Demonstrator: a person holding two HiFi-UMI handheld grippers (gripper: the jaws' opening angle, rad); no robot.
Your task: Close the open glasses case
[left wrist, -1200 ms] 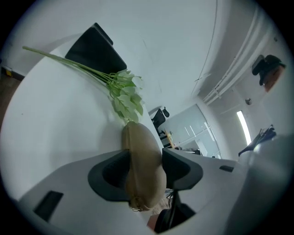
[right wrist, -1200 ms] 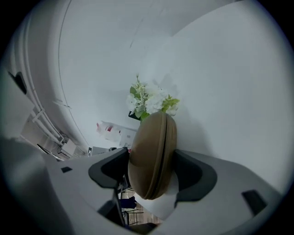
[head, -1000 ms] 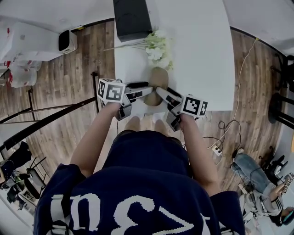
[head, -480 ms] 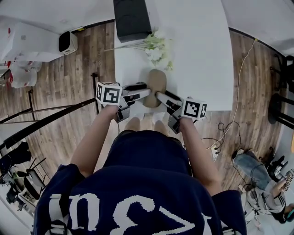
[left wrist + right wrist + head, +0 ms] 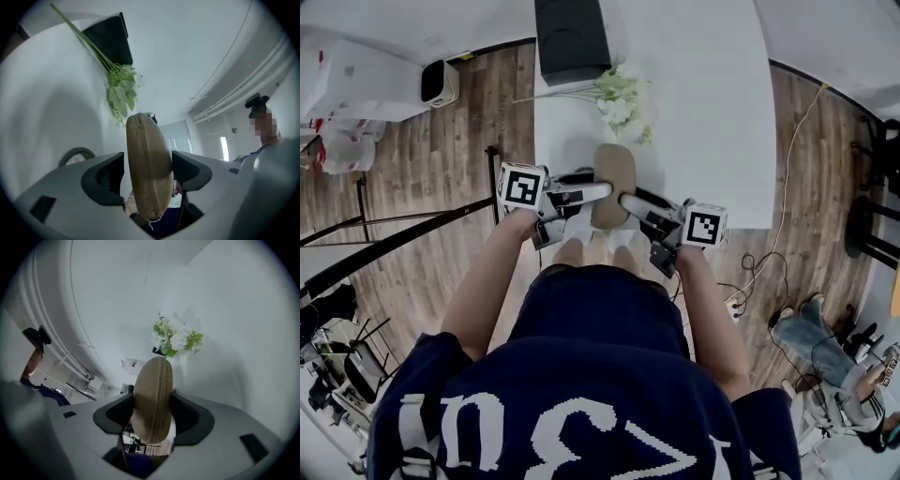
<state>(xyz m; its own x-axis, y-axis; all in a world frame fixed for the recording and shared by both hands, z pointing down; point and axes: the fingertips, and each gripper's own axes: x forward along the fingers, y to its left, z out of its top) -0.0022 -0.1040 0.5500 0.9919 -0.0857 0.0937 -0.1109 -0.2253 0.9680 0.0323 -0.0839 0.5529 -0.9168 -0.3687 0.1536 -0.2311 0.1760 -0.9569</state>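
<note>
Two-handed hold on the glasses case [image 5: 613,178]; left gripper [image 5: 149,165] opening, letting go; right gripper [image 5: 151,404] closing, pads pinching it steady.

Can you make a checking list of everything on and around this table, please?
Surface: white table.
Job's things: tan glasses case, looks shut, at the near edge.
Clutter: flowers; black box at the far end.
Grippers: left gripper jaws opening, case between them; right gripper jaws closing, pads on the case.
Cables: cable on the floor, right of the table.
Surroundings: wood floor; white appliance.
</note>
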